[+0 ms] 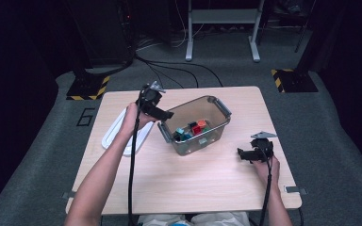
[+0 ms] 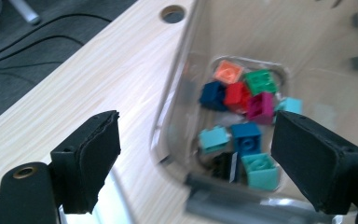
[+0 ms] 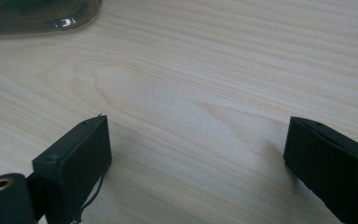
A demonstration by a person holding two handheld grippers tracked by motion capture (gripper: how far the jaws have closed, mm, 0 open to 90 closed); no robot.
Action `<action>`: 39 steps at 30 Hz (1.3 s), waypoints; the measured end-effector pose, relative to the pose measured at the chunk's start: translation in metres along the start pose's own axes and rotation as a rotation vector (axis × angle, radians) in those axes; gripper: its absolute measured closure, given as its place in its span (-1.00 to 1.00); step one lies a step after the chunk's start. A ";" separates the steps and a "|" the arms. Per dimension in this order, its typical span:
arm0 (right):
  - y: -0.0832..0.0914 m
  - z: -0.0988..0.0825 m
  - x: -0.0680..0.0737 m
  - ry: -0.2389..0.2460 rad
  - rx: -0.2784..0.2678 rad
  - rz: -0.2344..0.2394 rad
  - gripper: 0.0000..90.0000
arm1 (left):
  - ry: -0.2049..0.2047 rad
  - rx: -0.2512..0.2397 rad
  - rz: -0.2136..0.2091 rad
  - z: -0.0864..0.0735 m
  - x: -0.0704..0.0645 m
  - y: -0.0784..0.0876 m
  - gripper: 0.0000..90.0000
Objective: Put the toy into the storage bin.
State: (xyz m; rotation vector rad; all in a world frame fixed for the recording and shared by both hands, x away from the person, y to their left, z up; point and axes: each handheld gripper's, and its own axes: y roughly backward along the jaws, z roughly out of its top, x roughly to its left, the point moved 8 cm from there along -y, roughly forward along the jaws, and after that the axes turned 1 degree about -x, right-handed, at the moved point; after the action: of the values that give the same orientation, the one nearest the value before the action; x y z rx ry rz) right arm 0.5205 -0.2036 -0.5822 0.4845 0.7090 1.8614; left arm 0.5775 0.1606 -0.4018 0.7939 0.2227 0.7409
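Pretty dim room overall; most of the light is landing on the light wood-grain desk (image 1: 193,183) in the middle of the frame, while the edges are fading into black. Grey carpet (image 1: 330,141) is covering the floor all around it. Two yellow-and-black striped base plates are sitting on the carpet, one at upper left (image 1: 88,87) and one at upper right (image 1: 293,80). A white metal frame (image 1: 222,29) is standing at top centre, and black cables (image 1: 169,68) are snaking across the floor in front of it. A "6" (image 1: 86,116) is showing on the carpet, left of the desk.
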 end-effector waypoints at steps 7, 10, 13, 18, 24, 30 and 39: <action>0.000 0.000 0.000 0.000 -0.001 -0.001 -0.85 | 0.062 -0.012 0.045 -0.022 0.027 0.016 -0.67; 0.000 0.000 0.000 0.000 -0.001 -0.001 -0.85 | 0.087 -0.018 0.060 -0.030 0.038 0.021 -0.66; 0.000 0.000 0.000 0.000 -0.002 -0.001 -0.85 | 0.107 -0.011 0.080 -0.040 0.048 0.023 -0.66; 0.000 0.000 0.000 0.000 0.000 -0.002 -0.85 | 0.136 0.009 0.107 -0.058 0.063 0.021 -0.66; 0.000 0.000 0.000 -0.003 -0.001 -0.004 -0.85 | 0.195 0.013 0.134 -0.082 0.081 0.012 -0.66; 0.000 0.000 0.000 -0.002 0.000 -0.003 -0.85 | 0.236 0.030 0.150 -0.105 0.093 0.002 -0.66; 0.000 0.000 -0.001 -0.004 -0.001 -0.009 -0.84 | 0.308 0.072 0.187 -0.142 0.112 -0.020 -0.64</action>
State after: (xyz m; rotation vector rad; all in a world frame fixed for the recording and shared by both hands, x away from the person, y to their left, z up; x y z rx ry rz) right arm 0.5206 -0.2041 -0.5821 0.4835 0.7065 1.8516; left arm 0.6070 0.3077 -0.5052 0.7731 0.4588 1.0374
